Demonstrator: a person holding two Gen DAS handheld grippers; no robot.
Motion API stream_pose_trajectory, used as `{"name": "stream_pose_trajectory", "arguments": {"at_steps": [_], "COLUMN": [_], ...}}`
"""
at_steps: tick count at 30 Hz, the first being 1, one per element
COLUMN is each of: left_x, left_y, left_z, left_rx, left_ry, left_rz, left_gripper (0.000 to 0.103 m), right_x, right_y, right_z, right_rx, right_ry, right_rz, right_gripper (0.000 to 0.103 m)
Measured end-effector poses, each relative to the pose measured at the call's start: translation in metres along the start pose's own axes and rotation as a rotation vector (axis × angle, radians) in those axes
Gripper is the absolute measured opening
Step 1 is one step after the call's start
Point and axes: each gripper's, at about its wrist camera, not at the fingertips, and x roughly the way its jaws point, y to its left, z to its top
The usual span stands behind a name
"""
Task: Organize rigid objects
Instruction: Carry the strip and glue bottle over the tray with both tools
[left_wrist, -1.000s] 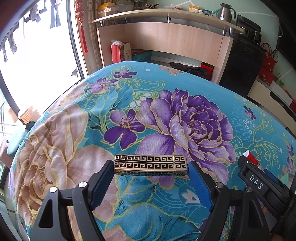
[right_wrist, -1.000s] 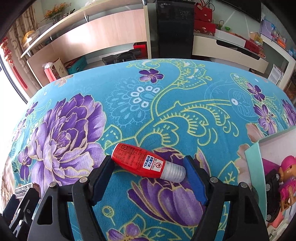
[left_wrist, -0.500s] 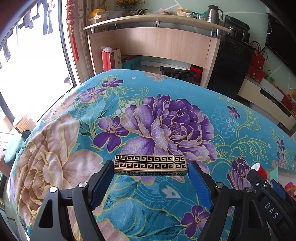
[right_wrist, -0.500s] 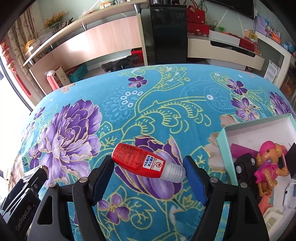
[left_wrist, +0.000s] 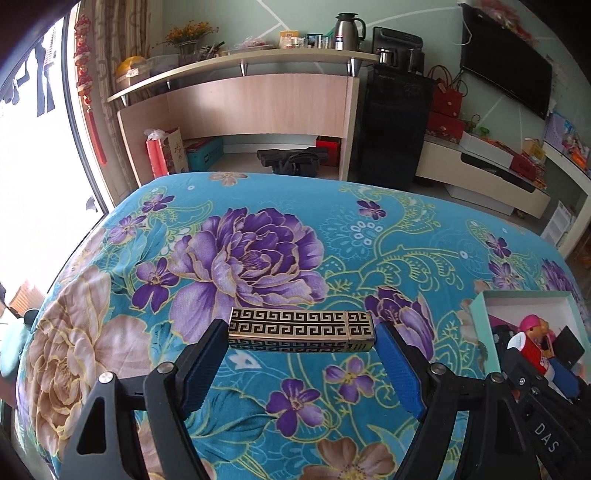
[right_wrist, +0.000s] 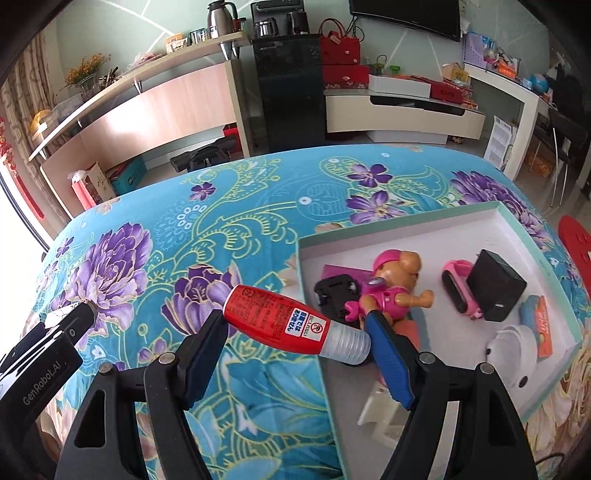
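Left gripper (left_wrist: 302, 334) first: its blue-padded fingers (left_wrist: 202, 363) pinch the gold-and-black key-pattern box (left_wrist: 301, 328) end to end, the long box lying crosswise between the pads, lifted clear above the flowered turquoise cloth (left_wrist: 258, 229).

Over to the right gripper (right_wrist: 297, 325): its fingers (right_wrist: 388, 354) clamp the red bottle (right_wrist: 280, 321) lengthwise, one pad on the red base, the other on the ribbed clear cap (right_wrist: 347, 345). The bottle is tilted, cap end lower, and it hangs right over the near-left wall of the open tray, the cap already above the tray's inside.

And that tray (right_wrist: 406, 221), pale green outside, white inside, sits on the cloth at the right. Inside it: a pink-suited toy dog figure (right_wrist: 391, 291) lying on its back, a black toy car (right_wrist: 336, 295) just beside it on the left and partly hidden by the bottle, a pink piece (right_wrist: 456, 291) leaning against a black cube-shaped charger (right_wrist: 495, 291), an orange-and-blue packet (right_wrist: 539, 325) along the right wall, and a white rounded piece (right_wrist: 513, 347) near the front corner. A cream-coloured piece (right_wrist: 380, 406) shows under the right finger; what it is I cannot tell.

From the left wrist view the tray's corner (left_wrist: 480, 306) shows at the right, with the right gripper and its red bottle above it.
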Motion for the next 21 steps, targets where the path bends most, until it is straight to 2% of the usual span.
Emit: {"name": "stream_pose_trajectory", "arguments": {"at_steps": [10,15,21], "left_x": [-0.032,-0.041,-0.044], "left_y": [-0.070,-0.106,-0.139], "left_z": [-0.014,-0.026,-0.041], "left_rx": [0.179,0.272,0.364], "left_ry": [-0.039,-0.036,-0.021], "left_rz": [-0.136,-0.213,-0.247], "left_gripper": [0.083,0.083,0.083], "right_x": [-0.031,-0.034,-0.037], "right_y": [-0.058,-0.087,-0.119], "right_z": [-0.009,-0.015,-0.020], "right_rx": [0.087,0.119,0.177], "right_ry": [-0.025,-0.005,0.006], "right_rz": [-0.007,-0.031,-0.046], "right_gripper": [0.078,0.078,0.078]}}
